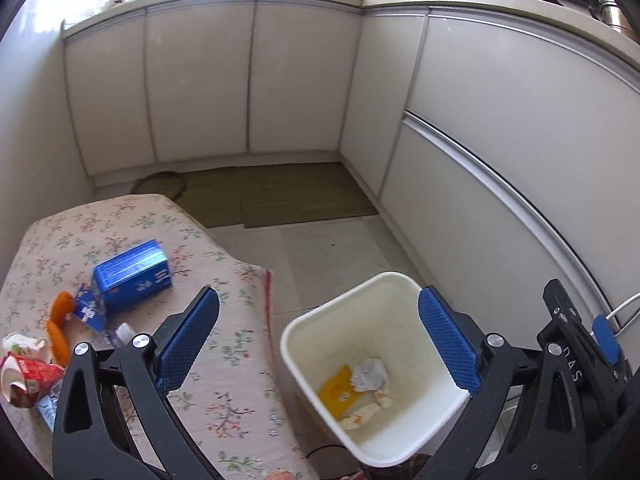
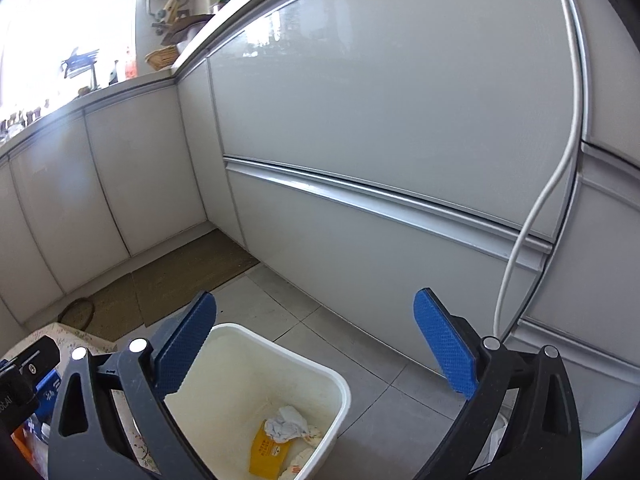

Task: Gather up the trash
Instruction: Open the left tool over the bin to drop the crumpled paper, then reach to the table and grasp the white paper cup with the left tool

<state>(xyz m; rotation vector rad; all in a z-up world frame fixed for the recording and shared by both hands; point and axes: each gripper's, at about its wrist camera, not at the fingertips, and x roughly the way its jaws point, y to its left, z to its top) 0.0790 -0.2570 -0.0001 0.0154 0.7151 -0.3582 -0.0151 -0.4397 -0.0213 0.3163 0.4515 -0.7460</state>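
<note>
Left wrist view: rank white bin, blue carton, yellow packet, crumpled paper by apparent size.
1. white bin
2. blue carton
3. yellow packet and crumpled paper: look alike, and the paper overlaps the packet, so unranked.

One white bin (image 1: 304, 344) holding three scraps, one blue carton (image 1: 132, 276), two floor mats (image 1: 280, 194).

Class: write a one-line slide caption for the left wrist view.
Open left tool above white bin holding wrappers; blue carton on flowered table.
</note>
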